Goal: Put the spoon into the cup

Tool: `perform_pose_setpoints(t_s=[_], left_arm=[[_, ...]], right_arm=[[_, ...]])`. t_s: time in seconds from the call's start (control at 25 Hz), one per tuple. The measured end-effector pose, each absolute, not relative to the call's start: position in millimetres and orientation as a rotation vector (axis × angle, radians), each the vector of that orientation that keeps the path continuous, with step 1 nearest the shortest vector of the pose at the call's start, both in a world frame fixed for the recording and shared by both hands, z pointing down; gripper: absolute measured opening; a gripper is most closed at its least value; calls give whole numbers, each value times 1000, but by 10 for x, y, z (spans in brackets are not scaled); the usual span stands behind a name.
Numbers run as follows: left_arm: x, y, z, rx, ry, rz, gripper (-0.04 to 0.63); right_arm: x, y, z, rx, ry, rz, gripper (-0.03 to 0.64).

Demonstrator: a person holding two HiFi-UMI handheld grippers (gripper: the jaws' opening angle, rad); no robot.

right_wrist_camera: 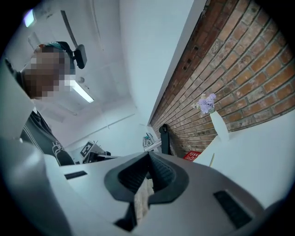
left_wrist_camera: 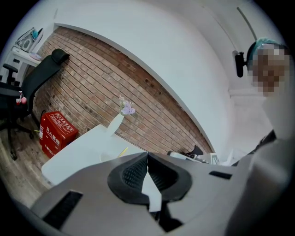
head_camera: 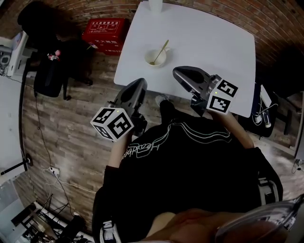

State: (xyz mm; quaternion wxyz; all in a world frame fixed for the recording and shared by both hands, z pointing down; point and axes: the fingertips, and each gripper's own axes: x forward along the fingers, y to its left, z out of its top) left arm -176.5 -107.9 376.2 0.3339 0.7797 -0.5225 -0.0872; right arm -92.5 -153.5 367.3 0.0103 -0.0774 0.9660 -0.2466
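A small white cup (head_camera: 156,58) stands on the white table (head_camera: 209,42), and a pale gold spoon (head_camera: 161,50) leans in it with its handle pointing up and right. My left gripper (head_camera: 140,83) hovers off the table's near edge, jaws shut with nothing between them. My right gripper (head_camera: 176,72) hangs over the table's near edge, right of the cup, also shut and holding nothing. In the left gripper view the shut jaws of the left gripper (left_wrist_camera: 147,155) point toward the table, with the spoon handle (left_wrist_camera: 123,150) just showing. The right gripper view shows the right gripper (right_wrist_camera: 148,157) pressed shut and the spoon handle (right_wrist_camera: 212,160).
A white vase (head_camera: 155,4) with a purple flower (left_wrist_camera: 126,109) stands at the table's far edge by the brick wall. A red box (head_camera: 105,29) lies on the wooden floor left of the table, with a black office chair (head_camera: 52,71) further left. Cables trail on the floor.
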Motion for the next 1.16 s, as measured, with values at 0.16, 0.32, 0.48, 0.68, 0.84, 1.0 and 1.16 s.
perform_pose_setpoints(t_s=[0.16, 0.32, 0.48, 0.68, 0.84, 1.0, 1.16], left_arm=[[-1702, -1059, 3737, 2053, -1354, -218, 5], [-1671, -1030, 3693, 2068, -1350, -223, 5], [-1663, -1029, 3735, 2064, -1362, -201, 4], [-1645, -1080, 3755, 2067, -1362, -188, 4], [-1650, -1116, 3773, 2066, -1360, -185, 5], [-1660, -1156, 3811, 2056, -1358, -185, 5], [-1659, -1236, 3815, 2056, -1360, -186, 5]], right_arm=[[-921, -1429, 3679, -185, 3014, -809, -3], [-919, -1372, 3673, -172, 3020, -816, -3], [-925, -1354, 3684, -169, 3025, -819, -3], [-920, -1397, 3742, -176, 3023, -845, -3], [-940, -1432, 3757, -176, 3030, -835, -3], [-947, -1471, 3787, -179, 3031, -841, -3], [-933, -1545, 3812, -182, 3038, -846, -3]])
